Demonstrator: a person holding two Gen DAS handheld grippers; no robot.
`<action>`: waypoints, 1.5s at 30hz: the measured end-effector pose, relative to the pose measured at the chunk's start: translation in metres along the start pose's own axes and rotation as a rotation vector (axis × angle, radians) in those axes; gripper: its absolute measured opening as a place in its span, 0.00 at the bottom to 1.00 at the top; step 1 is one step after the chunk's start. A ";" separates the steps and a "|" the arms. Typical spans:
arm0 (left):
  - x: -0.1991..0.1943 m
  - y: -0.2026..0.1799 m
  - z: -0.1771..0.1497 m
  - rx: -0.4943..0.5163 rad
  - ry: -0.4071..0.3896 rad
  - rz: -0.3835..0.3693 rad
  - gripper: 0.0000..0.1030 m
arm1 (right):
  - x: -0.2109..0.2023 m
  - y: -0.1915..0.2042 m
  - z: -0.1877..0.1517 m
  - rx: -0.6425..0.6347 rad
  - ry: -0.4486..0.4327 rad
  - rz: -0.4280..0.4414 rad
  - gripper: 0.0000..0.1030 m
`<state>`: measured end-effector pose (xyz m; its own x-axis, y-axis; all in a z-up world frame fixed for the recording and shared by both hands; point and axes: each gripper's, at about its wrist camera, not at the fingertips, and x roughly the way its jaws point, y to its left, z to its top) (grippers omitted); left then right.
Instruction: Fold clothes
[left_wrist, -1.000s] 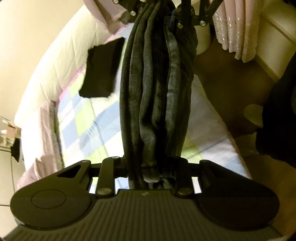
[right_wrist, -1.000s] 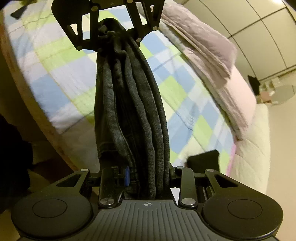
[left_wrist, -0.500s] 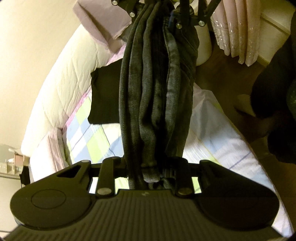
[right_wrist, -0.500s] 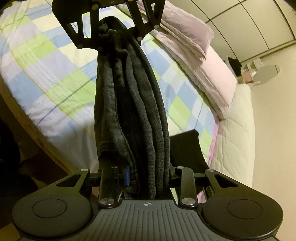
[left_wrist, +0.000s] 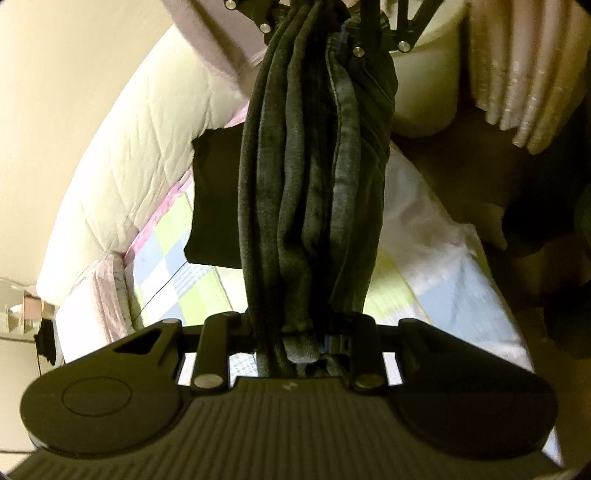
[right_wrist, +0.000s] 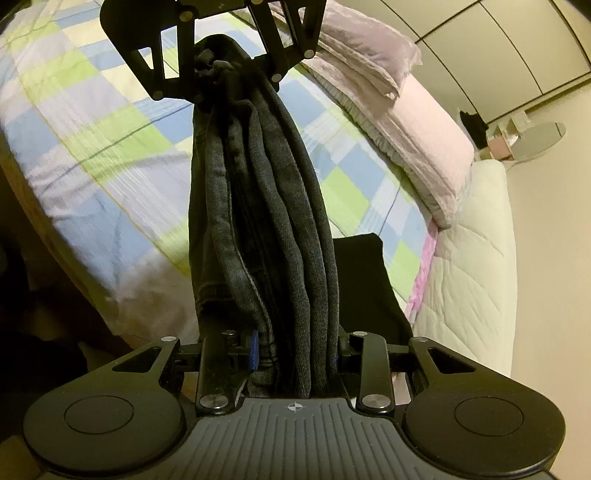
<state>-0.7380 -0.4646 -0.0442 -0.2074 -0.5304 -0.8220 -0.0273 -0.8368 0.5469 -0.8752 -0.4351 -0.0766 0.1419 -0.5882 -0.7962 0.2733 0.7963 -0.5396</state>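
A bunched pair of dark grey jeans hangs stretched between my two grippers above the bed. In the left wrist view my left gripper is shut on one end of the bundle, and my right gripper clamps the other end at the top. The right wrist view shows the same jeans running from my right gripper, shut on them, up to my left gripper. A folded black garment lies on the bed below, partly hidden by the jeans.
The bed has a blue, green and white checked sheet with pink pillows along the far side and a white quilted cover beside them. A pale curtain and a person's dark clothing are off the bed's edge.
Both grippers have carried the jeans along the bed together. The folded black garment now lies close behind the jeans. The grips are unchanged.
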 end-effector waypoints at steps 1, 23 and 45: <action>0.003 0.003 0.006 -0.010 0.009 0.002 0.25 | 0.003 -0.007 -0.006 -0.005 -0.008 0.006 0.32; 0.087 0.107 0.061 0.030 -0.062 0.096 0.25 | 0.063 -0.131 -0.057 0.024 0.012 -0.100 0.32; 0.348 0.051 0.046 -0.144 0.099 0.132 0.28 | 0.320 -0.133 -0.153 0.014 -0.095 -0.048 0.35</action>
<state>-0.8566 -0.6855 -0.2946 -0.1025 -0.6414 -0.7603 0.1353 -0.7662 0.6282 -1.0114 -0.7079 -0.3009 0.2174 -0.6366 -0.7399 0.2948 0.7655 -0.5720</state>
